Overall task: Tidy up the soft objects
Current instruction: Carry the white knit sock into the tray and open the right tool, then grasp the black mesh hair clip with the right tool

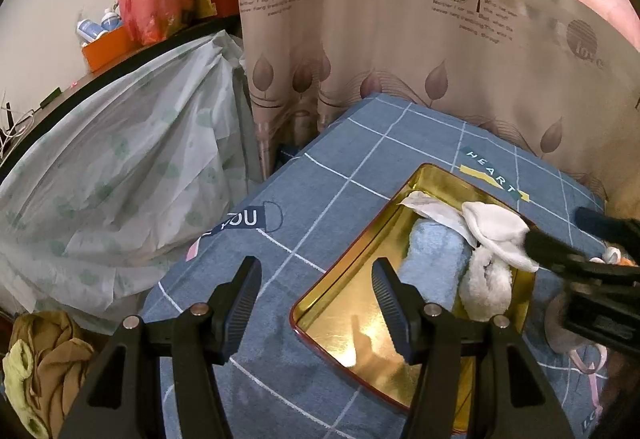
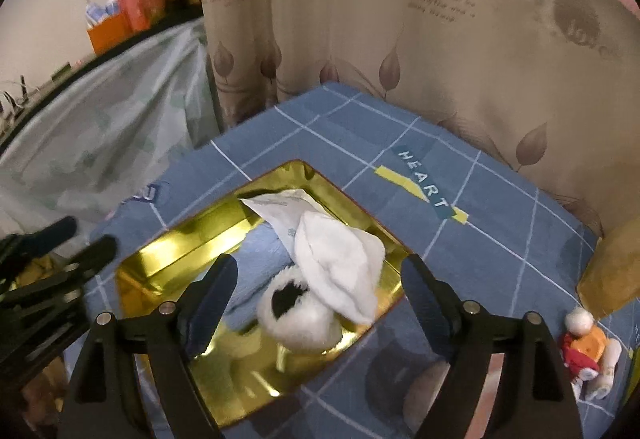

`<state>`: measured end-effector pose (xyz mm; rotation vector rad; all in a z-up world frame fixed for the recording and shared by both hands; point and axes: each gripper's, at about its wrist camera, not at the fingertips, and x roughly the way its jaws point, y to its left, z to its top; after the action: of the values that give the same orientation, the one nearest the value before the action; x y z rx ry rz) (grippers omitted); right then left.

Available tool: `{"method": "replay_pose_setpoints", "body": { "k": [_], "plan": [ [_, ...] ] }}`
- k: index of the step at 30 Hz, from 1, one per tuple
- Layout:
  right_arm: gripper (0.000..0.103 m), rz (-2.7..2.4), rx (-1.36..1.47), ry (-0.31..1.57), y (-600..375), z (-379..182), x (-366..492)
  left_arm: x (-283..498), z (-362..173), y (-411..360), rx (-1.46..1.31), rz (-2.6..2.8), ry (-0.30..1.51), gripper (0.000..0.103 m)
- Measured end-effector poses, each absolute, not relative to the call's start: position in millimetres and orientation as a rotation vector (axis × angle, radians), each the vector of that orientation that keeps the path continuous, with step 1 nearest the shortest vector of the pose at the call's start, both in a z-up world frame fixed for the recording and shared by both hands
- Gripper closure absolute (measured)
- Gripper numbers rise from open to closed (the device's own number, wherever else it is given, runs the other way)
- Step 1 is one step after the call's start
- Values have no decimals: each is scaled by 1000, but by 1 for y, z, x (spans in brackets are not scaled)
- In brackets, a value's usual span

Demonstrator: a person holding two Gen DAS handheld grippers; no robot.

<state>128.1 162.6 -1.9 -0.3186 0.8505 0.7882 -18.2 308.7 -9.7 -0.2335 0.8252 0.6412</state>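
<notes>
My right gripper [image 2: 316, 303] stands with its fingers [image 2: 214, 297] wide apart and nothing pressed between them; the white sock [image 2: 340, 267] lies loose below the gap, inside the gold tin [image 2: 176, 259]. My left gripper [image 1: 316, 303] is likewise wide and empty, one finger over the tin's near corner, the other over the blue checked bedsheet [image 1: 340, 159].

Position. The sock rests on a fluffy white slipper [image 2: 298, 323] and overlaps a white printed sachet [image 2: 280, 211]; a pale blue towel [image 1: 434, 247] lines the tin beneath them.

Orientation. The sock's long axis runs diagonally, from the tin's far side toward its right-hand rim. The end at that rim appears to droop over the edge, though blur in the right wrist view makes this uncertain.

Risks. Perched high on the slipper, the sock could slide outward over the rim if either gripper brushes the pile. A finger catching the limp fabric on withdrawal would drag it back out. The light tin may skid on the sheet if bumped. A small plush figure [image 2: 588, 351] sits outside the tin, unsorted.
</notes>
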Motion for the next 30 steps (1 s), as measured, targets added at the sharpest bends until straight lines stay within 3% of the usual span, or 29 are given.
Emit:
{"method": "replay_pose_setpoints", "body": {
  "k": [12,22,30],
  "plan": [
    [22,587,-253,809,1,30,135,-11,-8,289,-169,616,824,44],
    [21,178,-164,885,-180,-8,199,-1,-1,254,-109,524,828,44],
    [22,72,-102,969,-237,-59,233,14,16,191,-21,363,823,44]
  ]
}}
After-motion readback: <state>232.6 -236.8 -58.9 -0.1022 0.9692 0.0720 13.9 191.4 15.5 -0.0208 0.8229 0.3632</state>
